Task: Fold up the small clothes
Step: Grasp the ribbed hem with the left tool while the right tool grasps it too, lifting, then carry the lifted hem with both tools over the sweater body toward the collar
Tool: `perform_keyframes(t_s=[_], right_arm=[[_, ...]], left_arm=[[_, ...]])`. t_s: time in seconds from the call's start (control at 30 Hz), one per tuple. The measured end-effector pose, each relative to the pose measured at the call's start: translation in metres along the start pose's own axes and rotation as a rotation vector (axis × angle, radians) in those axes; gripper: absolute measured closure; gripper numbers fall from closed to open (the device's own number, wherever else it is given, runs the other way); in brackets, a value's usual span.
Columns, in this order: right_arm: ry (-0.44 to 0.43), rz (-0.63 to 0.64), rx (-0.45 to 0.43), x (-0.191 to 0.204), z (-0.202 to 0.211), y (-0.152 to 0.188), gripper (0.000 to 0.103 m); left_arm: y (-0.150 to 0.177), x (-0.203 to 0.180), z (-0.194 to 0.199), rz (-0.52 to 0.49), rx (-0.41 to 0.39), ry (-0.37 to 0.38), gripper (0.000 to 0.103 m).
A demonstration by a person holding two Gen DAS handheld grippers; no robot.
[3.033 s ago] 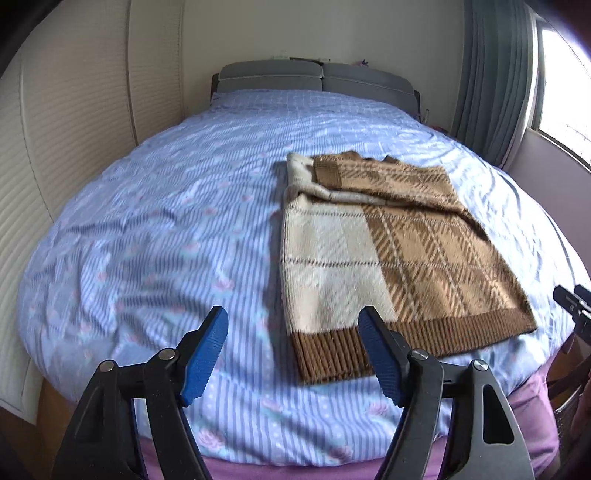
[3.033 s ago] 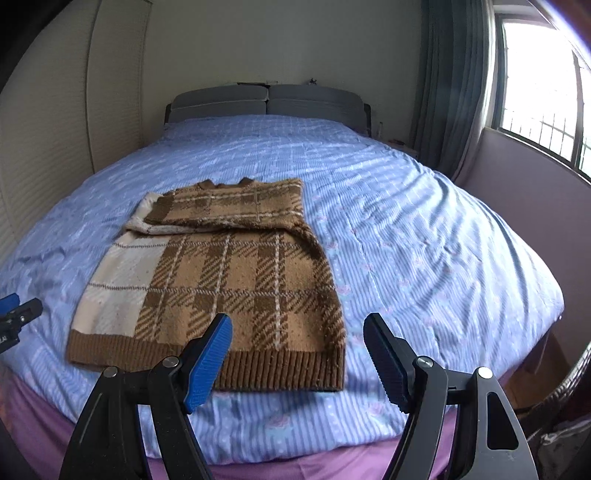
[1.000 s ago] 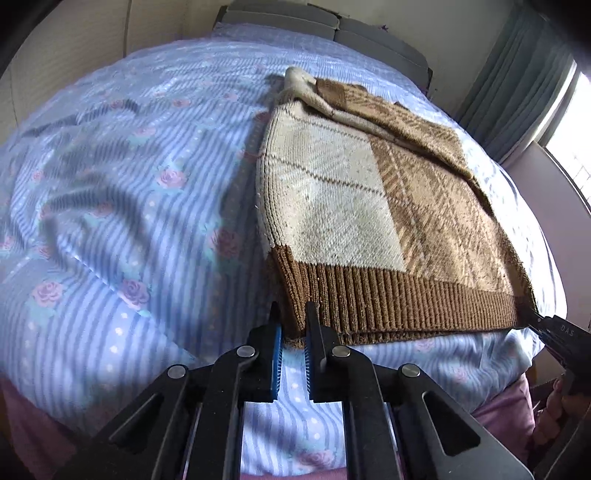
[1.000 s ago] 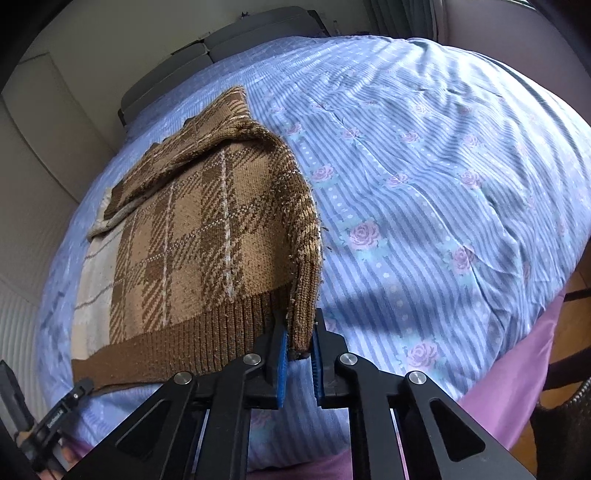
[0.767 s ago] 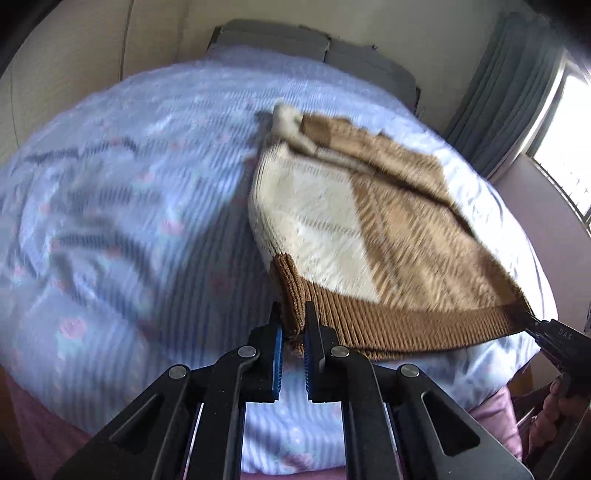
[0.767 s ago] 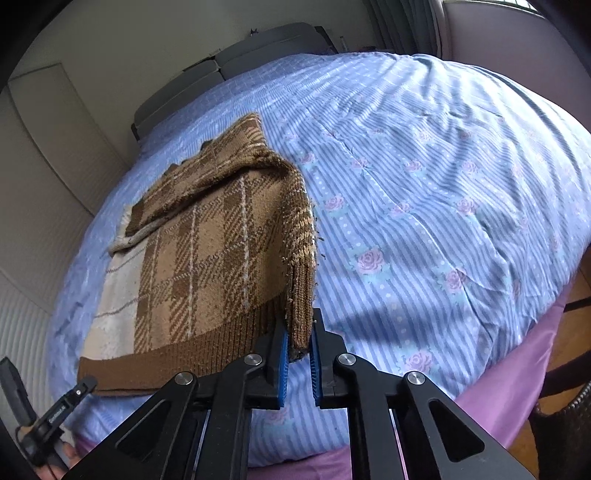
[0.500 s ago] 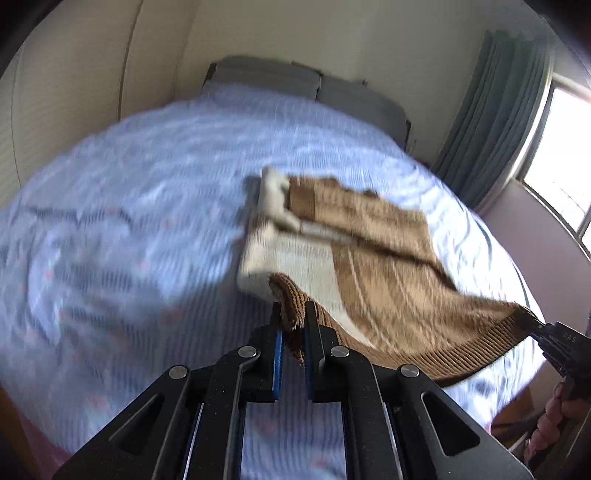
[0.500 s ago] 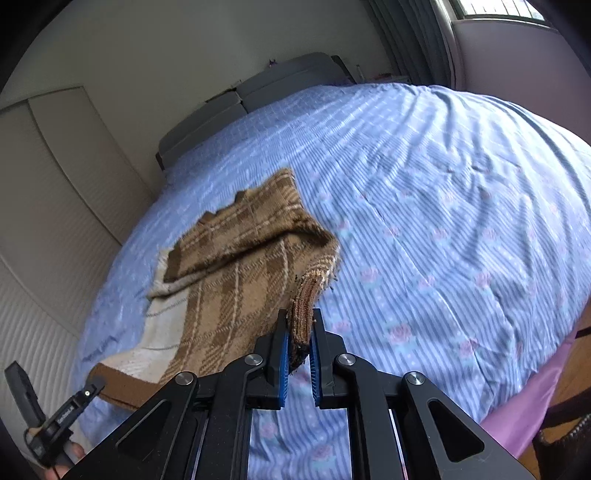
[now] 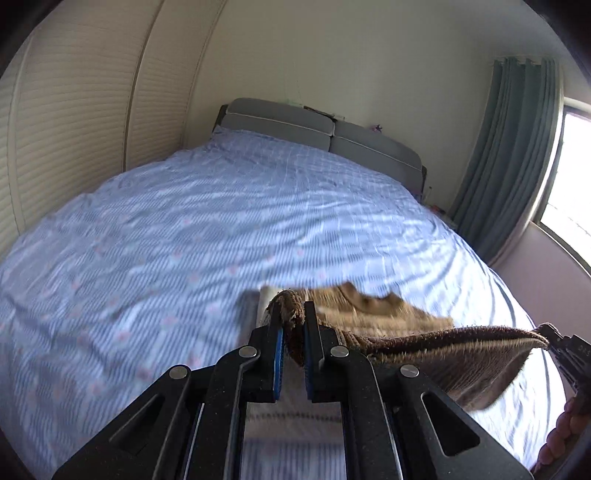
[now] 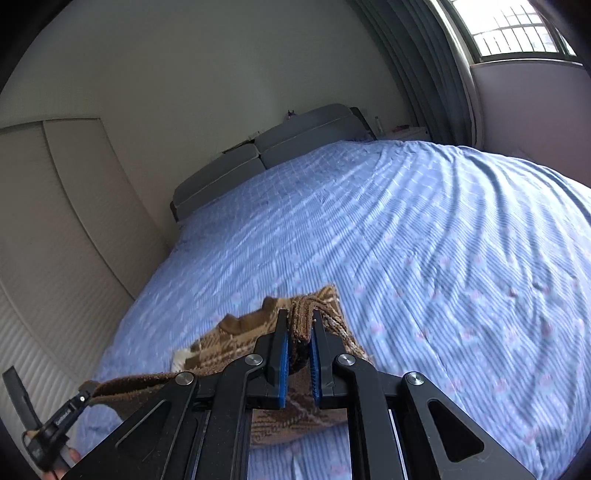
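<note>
A brown and cream plaid knit sweater (image 9: 380, 314) lies on the blue striped bedsheet (image 9: 184, 236). Its ribbed brown hem (image 9: 443, 341) is lifted off the bed and stretched between both grippers. My left gripper (image 9: 293, 325) is shut on the hem's left corner. My right gripper (image 10: 300, 332) is shut on the hem's right corner (image 10: 303, 314). The raised hem hangs above the rest of the sweater (image 10: 236, 336), whose collar end still rests on the sheet. The other gripper shows at the right edge of the left wrist view and at the lower left of the right wrist view.
A grey padded headboard (image 9: 317, 129) stands at the far end of the bed. Cream slatted wardrobe doors (image 9: 74, 122) run along the left side. Teal curtains (image 9: 513, 155) and a bright window (image 10: 517, 29) are on the right. A hand (image 9: 565, 432) holds the right gripper.
Both grippers have risen and moved toward the headboard with the hem, lifting the sweater's lower half off the sheet and carrying it over the upper half. Both views now tilt up toward the wall.
</note>
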State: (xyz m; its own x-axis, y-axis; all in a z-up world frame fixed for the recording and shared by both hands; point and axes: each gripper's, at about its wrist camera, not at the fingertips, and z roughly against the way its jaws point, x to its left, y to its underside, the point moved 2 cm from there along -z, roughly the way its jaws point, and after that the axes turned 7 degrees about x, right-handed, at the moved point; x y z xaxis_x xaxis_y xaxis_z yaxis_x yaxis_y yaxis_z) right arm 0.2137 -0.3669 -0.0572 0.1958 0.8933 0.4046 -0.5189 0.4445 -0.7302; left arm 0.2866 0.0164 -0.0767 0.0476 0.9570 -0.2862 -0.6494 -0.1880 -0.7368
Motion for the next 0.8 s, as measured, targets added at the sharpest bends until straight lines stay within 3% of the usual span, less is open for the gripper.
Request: perform_keyframes(t_s=[0.33, 0.6, 0.73, 0.77, 0.8], right_arm=[[0.033, -0.017, 0.018, 0.000, -0.121, -0.052, 0.093], [0.094, -0.063, 0.097, -0.027, -0.193, -0.052, 0.093], [0.131, -0.078, 0.158, -0.037, -0.221, -0.042, 0.093], [0.135, -0.074, 0.164, -0.037, -0.223, -0.040, 0.093], [0.142, -0.068, 0.160, -0.037, -0.223, -0.039, 0.092]], left_arm=[[-0.052, -0.002, -0.111, -0.013, 0.051, -0.027, 0.092], [-0.047, -0.002, -0.186, -0.054, 0.142, -0.075, 0.092], [-0.037, 0.000, -0.204, -0.083, 0.178, -0.088, 0.090], [-0.037, -0.001, -0.204, -0.097, 0.173, -0.087, 0.088], [-0.037, -0.002, -0.203, -0.110, 0.167, -0.099, 0.078]])
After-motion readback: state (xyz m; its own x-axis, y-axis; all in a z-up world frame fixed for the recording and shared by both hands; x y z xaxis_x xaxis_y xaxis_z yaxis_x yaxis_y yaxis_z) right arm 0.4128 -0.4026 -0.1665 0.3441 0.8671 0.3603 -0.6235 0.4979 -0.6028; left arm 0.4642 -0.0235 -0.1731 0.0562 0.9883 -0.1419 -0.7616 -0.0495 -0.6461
